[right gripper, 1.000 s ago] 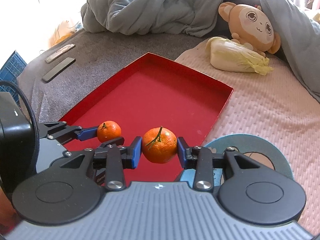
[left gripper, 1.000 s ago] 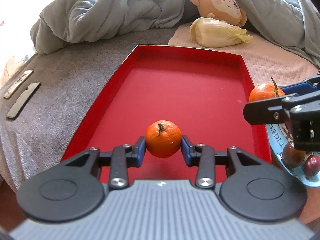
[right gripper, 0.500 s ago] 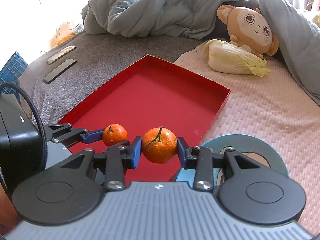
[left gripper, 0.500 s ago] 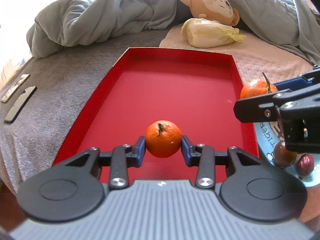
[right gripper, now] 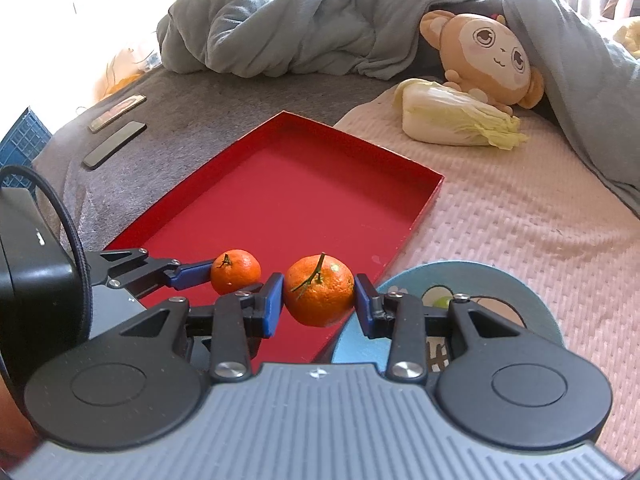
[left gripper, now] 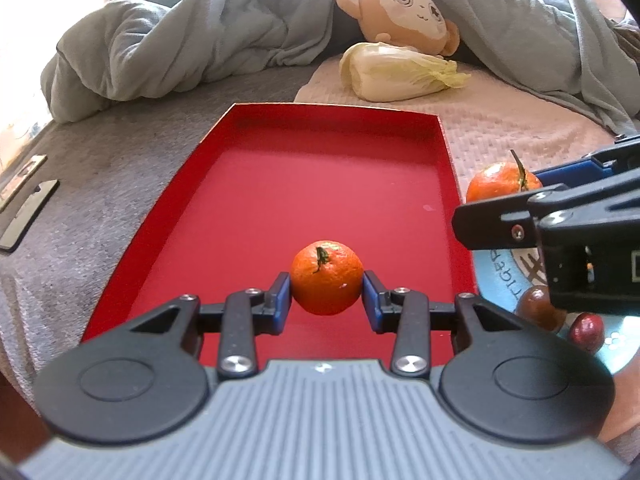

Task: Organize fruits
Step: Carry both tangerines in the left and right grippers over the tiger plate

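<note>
My left gripper [left gripper: 326,294] is shut on a small mandarin [left gripper: 326,278] and holds it over the near end of the red tray [left gripper: 256,120]. My right gripper [right gripper: 319,300] is shut on a larger mandarin with a stem [right gripper: 319,290], held over the tray's right rim [right gripper: 416,224] next to a blue plate [right gripper: 500,280]. In the left wrist view the right gripper's mandarin [left gripper: 500,180] shows at the right. In the right wrist view the left gripper's mandarin [right gripper: 235,272] shows at the left. Two dark red-brown fruits [left gripper: 536,306] lie on the blue plate [left gripper: 500,272].
A napa cabbage [left gripper: 396,72] and a monkey plush [left gripper: 404,4] lie beyond the tray on the pink cover. A grey blanket [left gripper: 180,44] is heaped at the back. Two flat devices [right gripper: 114,136] lie on the grey cover at left. A green fruit [right gripper: 442,302] sits on the plate.
Both grippers have moved forward and slightly left along the tray, each still holding its mandarin. The tray's far end now looks nearer.
</note>
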{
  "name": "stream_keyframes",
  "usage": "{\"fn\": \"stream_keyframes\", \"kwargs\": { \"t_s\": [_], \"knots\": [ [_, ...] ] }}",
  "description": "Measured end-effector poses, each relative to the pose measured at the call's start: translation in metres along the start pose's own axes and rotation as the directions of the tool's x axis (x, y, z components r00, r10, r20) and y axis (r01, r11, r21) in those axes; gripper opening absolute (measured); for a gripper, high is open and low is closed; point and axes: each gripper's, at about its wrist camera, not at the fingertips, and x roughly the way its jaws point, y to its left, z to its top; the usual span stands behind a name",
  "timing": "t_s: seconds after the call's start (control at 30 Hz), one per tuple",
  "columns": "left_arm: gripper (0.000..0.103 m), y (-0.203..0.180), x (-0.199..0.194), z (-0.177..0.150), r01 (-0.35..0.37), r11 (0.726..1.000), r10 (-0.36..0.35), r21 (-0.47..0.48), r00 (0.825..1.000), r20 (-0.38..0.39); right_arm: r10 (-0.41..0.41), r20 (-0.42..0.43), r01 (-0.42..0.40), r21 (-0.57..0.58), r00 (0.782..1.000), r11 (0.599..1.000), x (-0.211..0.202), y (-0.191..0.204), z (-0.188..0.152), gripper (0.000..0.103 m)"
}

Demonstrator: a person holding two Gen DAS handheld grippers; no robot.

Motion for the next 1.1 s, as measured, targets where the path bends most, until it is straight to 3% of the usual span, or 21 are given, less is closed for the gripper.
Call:
{"fn": "stream_keyframes", "kwargs": {
  "t_s": [0.73,1.1],
  "knots": [
    [0.041,-0.037,-0.008,0.009,0.065,0.997,-0.067,0.052,0.997,0.024,-0.041,0.021,0.039,0.06,0.999,0.997,-0.024,-0.031,-0.016,0.043],
    [0.041,-0.073,-0.004,0.01,0.127,0.987,-0.129,0.103,0.991,0.018,-0.102,0.021,0.098,0.142,0.995,0.985,-0.042,-0.074,-0.036,0.043]
  ]
}}
